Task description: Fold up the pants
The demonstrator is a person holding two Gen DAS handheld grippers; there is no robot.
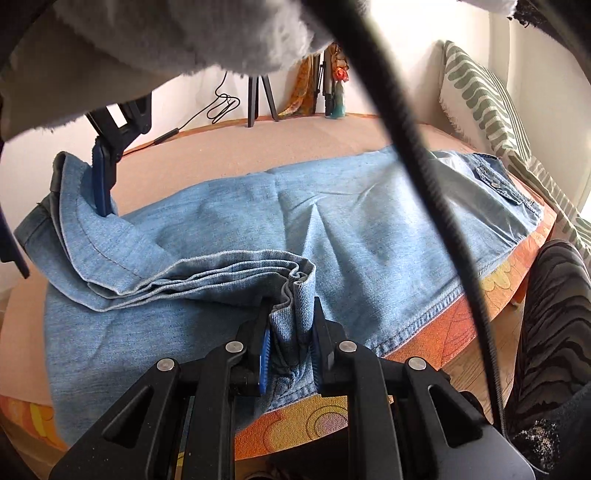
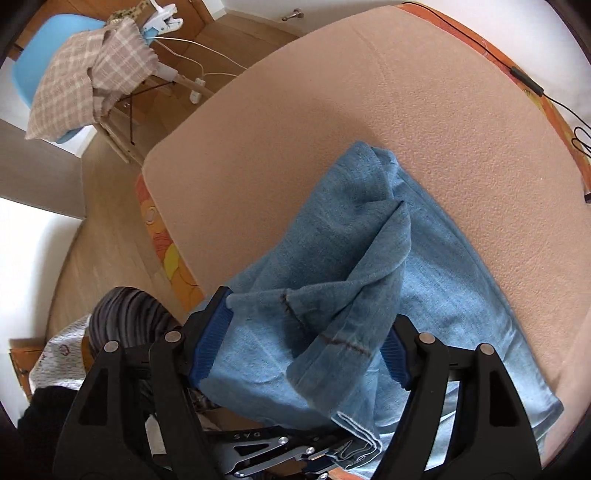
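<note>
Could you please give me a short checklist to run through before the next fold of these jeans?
1. Left gripper shut on the bunched hem: ok.
2. Right gripper gripping the jeans: cloth lies between wide jaws; cannot tell.
3. Lower layer smooth on the bed: not ok, creased.
4. Waist end resting on the bed: ok.
5. Black cable clear of the cloth: cannot tell.

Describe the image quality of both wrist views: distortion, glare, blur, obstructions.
Left wrist view: strong fisheye bend, blown-out window glare at right, a blurred black cable and fuzzy grey sleeve blocking the top; the jeans are sharp. Right wrist view: same curved edges, even daylight, washed-out white corners.
</note>
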